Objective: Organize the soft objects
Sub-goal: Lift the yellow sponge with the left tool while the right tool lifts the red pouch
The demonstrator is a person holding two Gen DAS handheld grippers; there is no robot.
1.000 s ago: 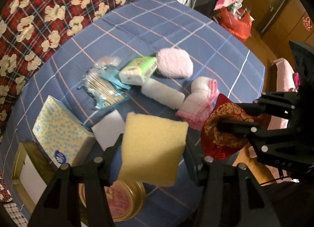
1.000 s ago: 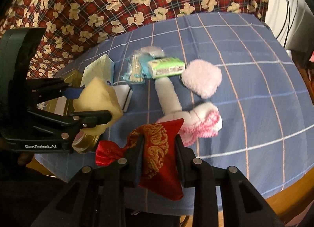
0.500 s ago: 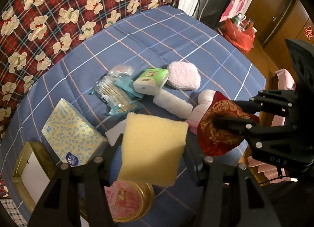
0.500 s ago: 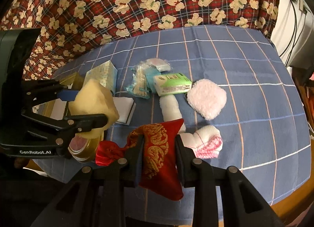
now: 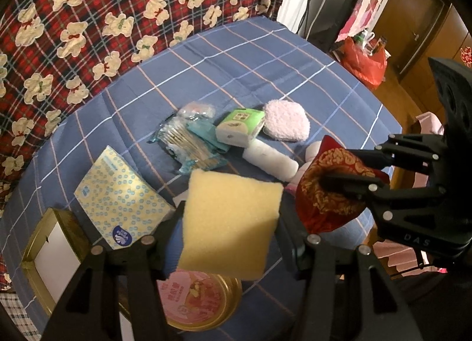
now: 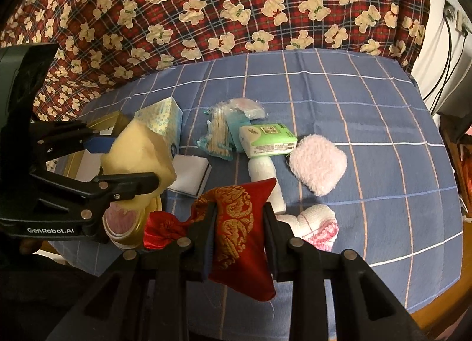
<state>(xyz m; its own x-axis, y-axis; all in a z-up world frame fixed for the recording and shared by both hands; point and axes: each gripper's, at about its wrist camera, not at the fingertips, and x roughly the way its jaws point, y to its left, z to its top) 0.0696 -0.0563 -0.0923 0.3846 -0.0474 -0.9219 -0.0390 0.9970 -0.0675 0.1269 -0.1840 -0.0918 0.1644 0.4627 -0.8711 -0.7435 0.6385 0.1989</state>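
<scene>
From my remote seat: a porous, matt yellow foam sponge (image 5: 230, 223) sits in the left claw (image 5: 230, 240), its black plastic fingers (image 5: 165, 231) dull with bright metal screws. At right of the frame, the right claw (image 6: 239, 237) pinches a glossy red satin pouch (image 6: 236, 231) with gold brocade. Woven blue checked cloth covers the counter (image 5: 236, 69). Centre frame lie a fluffy pink pad (image 5: 286, 122), crinkly clear plastic wrapping cotton swabs (image 5: 188, 146), and a printed tissue pack (image 5: 124, 202). Lower centre, a shiny gold metal tin (image 5: 203, 299).
</scene>
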